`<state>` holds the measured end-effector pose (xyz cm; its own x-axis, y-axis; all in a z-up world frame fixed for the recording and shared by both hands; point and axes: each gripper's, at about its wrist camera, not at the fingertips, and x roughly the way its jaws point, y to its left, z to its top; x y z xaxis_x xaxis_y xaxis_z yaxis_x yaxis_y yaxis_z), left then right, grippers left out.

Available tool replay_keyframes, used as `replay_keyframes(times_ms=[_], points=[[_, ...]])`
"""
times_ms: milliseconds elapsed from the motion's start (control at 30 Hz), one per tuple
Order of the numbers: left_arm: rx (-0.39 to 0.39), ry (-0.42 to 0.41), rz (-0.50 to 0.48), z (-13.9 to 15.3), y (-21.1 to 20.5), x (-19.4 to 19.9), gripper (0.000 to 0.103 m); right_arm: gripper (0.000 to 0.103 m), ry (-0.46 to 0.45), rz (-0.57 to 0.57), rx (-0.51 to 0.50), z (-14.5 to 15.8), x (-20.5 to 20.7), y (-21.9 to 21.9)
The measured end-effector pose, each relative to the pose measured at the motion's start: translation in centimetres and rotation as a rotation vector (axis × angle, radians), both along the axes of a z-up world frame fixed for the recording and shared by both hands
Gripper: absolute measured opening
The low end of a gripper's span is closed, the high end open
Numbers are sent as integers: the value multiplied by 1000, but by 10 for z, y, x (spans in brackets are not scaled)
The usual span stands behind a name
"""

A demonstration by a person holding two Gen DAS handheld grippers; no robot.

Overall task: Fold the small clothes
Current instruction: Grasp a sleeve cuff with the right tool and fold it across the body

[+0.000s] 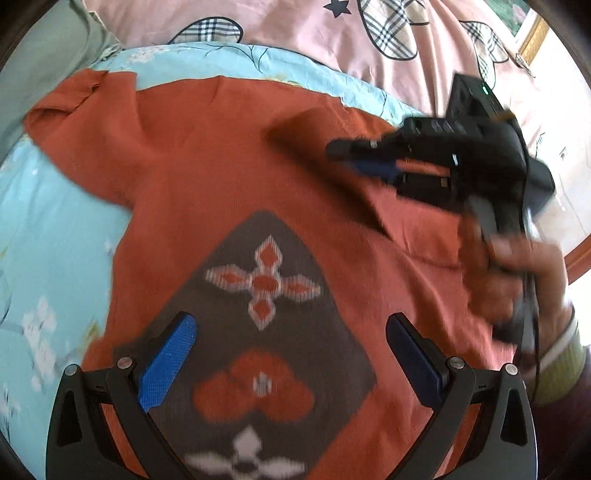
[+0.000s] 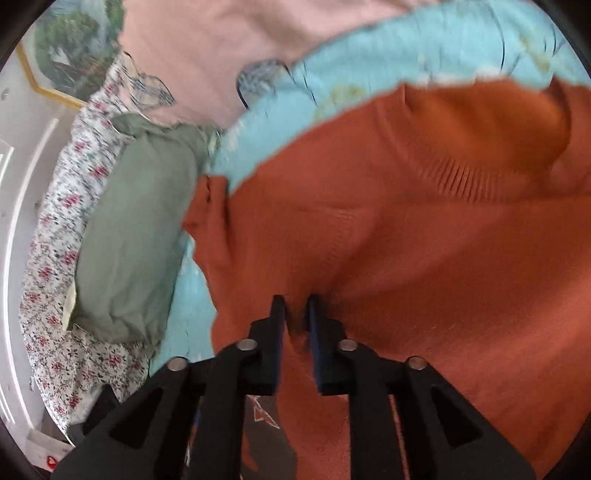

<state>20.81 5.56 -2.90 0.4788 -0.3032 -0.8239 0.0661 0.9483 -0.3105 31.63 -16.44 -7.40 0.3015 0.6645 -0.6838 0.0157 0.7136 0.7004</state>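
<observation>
Blue-padded fingers [image 1: 168, 363] of the left gripper [image 1: 291, 354] are seen closest to the lens in the left wrist view, spread wide apart with nothing between them. Below them the orange sweater [image 1: 207, 147] is laid out flat on the light blue floral sheet [image 1: 55, 236]. A dark grey diamond panel [image 1: 273, 332] with orange and white flower motifs is shown on the sweater's front, directly under the open jaws. One sleeve [image 1: 70, 99] is stretched toward the upper left, and its cuff is lying on the sheet near a green pillow [image 1: 48, 55].

The right gripper [image 1: 354, 158] is seen farther up and to the right in the same view, blurred, gripped by a person's hand [image 1: 524, 280] with a pale cuff at the wrist. Its tips are held over the right shoulder area of the sweater, where a fold of the knit is turned over.

In the right wrist view the right gripper [image 2: 296, 306] is shown with its jaws parted by a narrow gap. A thin ridge of orange knit appears within that gap, but whether the pads are pressing on it cannot be told through the blur. The ribbed collar [image 2: 461, 173] is visible beyond the tips. The green pillow [image 2: 133, 229] is lying to the left, on a white flowered cover [image 2: 55, 295]. A pink quilt [image 1: 303, 29] with plaid shapes is spread behind the sheet.
</observation>
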Motion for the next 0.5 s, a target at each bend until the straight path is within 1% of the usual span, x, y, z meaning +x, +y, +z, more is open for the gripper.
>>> replay_keyframes(times_ms=[67, 167, 233, 300, 333, 367, 400, 433, 467, 500], points=[[-27, 7, -12, -2, 0, 19, 103, 23, -2, -11, 20, 0, -3, 1], [-70, -3, -42, -2, -6, 53, 103, 25, -26, -63, 34, 11, -21, -19], [-69, -6, -53, -7, -14, 80, 103, 26, -51, -119, 43, 22, -39, -39], [-81, -8, -49, -14, -16, 108, 100, 29, -76, -195, 29, 35, -67, -65], [-84, -4, -43, -19, -18, 119, 91, 32, -83, -221, 23, 40, -75, -72], [-88, -5, -35, -22, -17, 128, 78, 35, -94, -259, 14, 45, -89, -84], [-90, -21, -29, -23, -18, 136, 70, 36, -103, -301, 4, 50, -104, -97], [-84, -43, -32, -22, -19, 140, 48, 38, -109, -330, -5, 53, -115, -107], [-82, -49, -45, -22, -22, 143, 16, 39, -116, -362, -23, 58, -127, -118], [-87, -42, -56, -22, -24, 146, 3, 39, -128, -404, -53, 63, -142, -130]])
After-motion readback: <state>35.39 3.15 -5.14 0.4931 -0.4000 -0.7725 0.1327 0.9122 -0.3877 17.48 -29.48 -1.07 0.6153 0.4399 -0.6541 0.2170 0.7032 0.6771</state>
